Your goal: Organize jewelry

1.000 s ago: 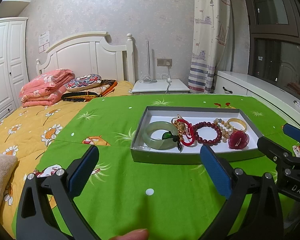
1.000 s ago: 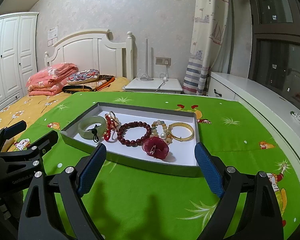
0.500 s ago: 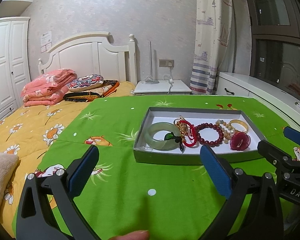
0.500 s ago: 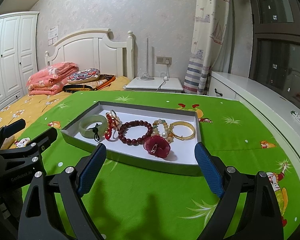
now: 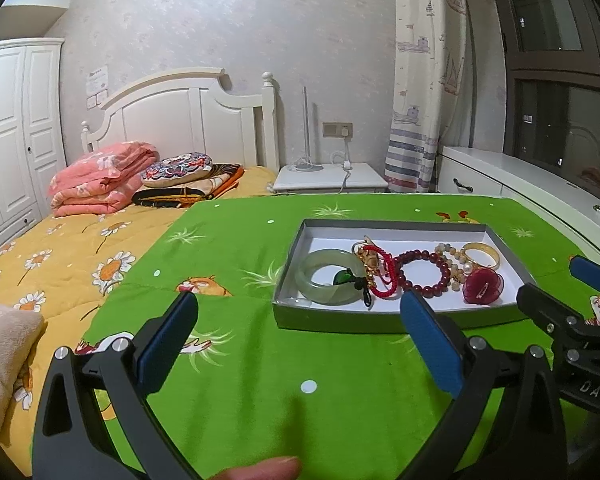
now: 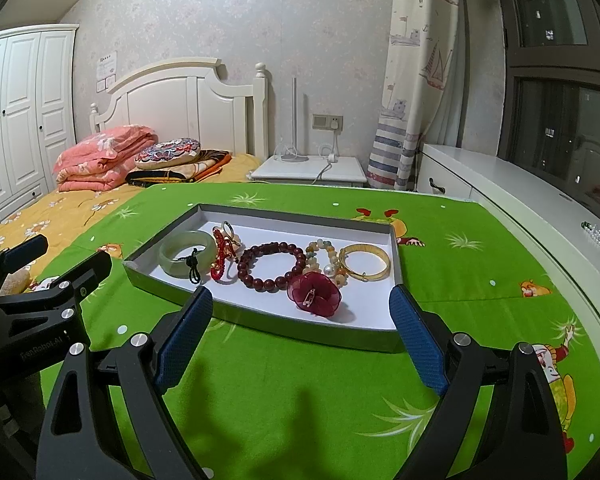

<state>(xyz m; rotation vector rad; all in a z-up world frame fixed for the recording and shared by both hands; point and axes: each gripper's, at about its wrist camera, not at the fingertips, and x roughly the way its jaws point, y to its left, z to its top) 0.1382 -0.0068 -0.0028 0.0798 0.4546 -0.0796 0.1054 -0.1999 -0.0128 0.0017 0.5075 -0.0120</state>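
Both the left gripper (image 5: 298, 342) and right gripper (image 6: 300, 338) hovered wide open and empty near the jewelry tray (image 6: 296, 330) on the green blanket (image 6: 284, 392).

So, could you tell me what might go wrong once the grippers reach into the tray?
1. The red cord bracelet lies against the jade bangle and overlaps the dark bead bracelet, so lifting one may drag the others.
2. The tray is shallow and sits on soft bedding; a push on its rim could tip it.
3. Both grippers, left and right, hover open close together and may collide.
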